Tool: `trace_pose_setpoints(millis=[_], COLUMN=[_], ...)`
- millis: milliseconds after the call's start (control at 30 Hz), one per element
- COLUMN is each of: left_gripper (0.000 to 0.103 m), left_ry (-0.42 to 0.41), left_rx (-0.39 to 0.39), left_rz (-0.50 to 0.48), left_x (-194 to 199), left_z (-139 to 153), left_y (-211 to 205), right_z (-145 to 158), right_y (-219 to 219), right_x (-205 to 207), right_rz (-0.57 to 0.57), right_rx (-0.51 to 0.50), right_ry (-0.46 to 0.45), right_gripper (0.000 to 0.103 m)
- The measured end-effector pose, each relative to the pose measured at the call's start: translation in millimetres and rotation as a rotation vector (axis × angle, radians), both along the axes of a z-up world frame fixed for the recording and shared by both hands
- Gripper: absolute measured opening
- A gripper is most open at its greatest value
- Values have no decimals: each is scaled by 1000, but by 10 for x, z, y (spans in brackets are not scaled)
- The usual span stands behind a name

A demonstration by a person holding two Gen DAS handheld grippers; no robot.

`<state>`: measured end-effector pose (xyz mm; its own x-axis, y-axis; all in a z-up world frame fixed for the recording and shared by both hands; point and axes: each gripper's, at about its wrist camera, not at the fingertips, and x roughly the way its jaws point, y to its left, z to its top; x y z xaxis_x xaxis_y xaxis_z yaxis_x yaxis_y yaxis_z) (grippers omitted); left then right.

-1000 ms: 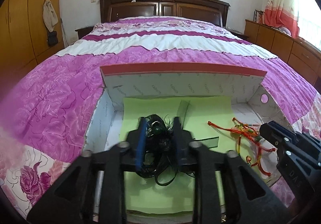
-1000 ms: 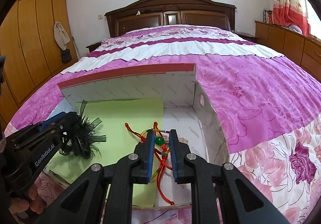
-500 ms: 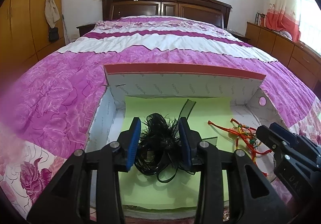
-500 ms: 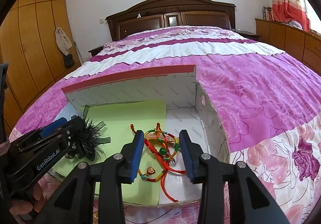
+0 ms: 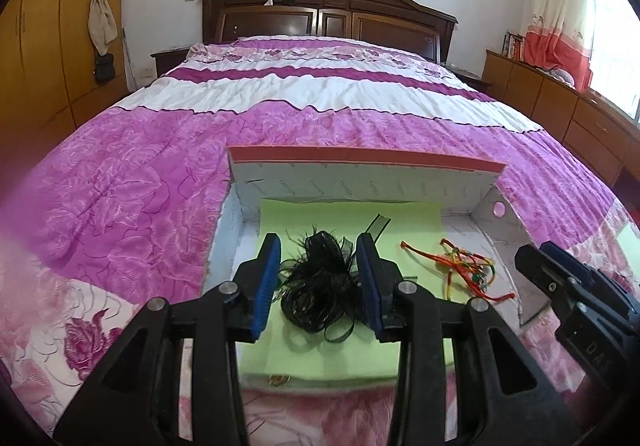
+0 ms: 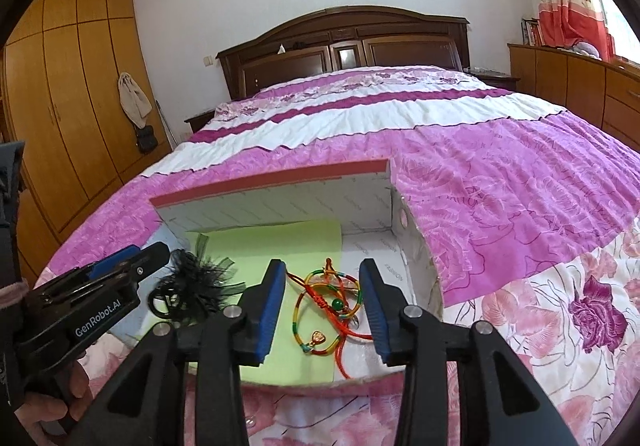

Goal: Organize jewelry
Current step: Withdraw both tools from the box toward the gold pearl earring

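Two pieces lie in the box [image 5: 360, 182] on the bed: a black feathery hairpiece [image 5: 320, 282] on the green sheet [image 5: 344, 218] and a tangle of cord bracelets [image 6: 328, 306] beside it. My left gripper [image 5: 318, 278] stands part open around the hairpiece without pressing; my right gripper [image 6: 322, 298] is opening over the bracelets, holding nothing. Both look light, limp and snag-prone (the feathers crush easily), so I'd pinch the hairpiece's looped base and the bracelets' knotted bunch.
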<state>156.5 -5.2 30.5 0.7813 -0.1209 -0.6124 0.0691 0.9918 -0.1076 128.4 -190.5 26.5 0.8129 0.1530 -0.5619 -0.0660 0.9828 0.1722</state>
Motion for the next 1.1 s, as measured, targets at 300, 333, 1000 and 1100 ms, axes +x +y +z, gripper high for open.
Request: trace_pose_setpoints(millis=[300, 333, 1000, 1100], left_gripper=[31, 31, 31, 31], left_ry=[73, 82, 227, 246], left_rx=[-3, -2, -2, 0], left_rz=[-34, -37, -47, -51], left_x=[-233, -262, -683, -724], left_z=[43, 33, -266, -343], left_y=[154, 172, 631, 665], right_z=[127, 131, -198, -263], right_y=[0, 8, 198, 270], right_x=[-260, -288, -606, -578], right_rz=[15, 19, 92, 108], right_rx=[52, 54, 78, 73], right_ry=[22, 26, 186, 206], right_gripper=[45, 45, 45, 45])
